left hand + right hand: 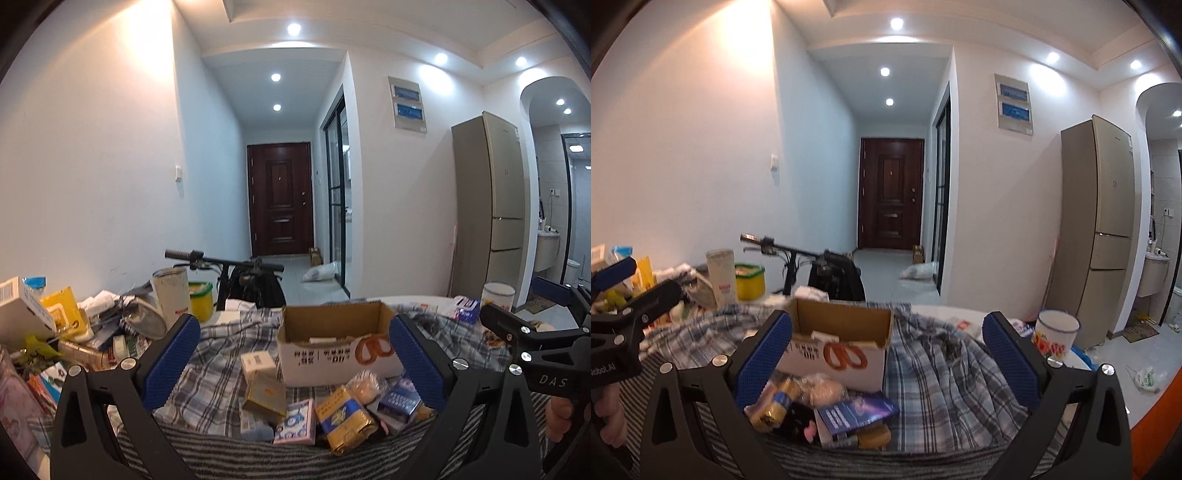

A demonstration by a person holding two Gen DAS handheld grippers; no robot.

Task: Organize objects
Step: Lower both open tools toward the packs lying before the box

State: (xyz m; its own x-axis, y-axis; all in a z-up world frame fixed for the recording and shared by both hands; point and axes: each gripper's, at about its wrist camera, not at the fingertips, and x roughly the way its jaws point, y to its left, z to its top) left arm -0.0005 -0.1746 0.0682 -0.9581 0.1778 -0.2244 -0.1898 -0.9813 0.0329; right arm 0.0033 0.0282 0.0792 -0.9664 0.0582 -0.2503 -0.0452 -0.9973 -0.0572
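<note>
1. Presently, your left gripper (294,363) and right gripper (887,363) gape wide, both empty.
2. Open brown-and-white cardboard box (334,345) sits on plaid cloth (221,350), small packets (345,415) heaped just before it.

Matt cardboard box (334,345), soft plaid cloth (942,373), glossy foil packet (347,421)
</note>
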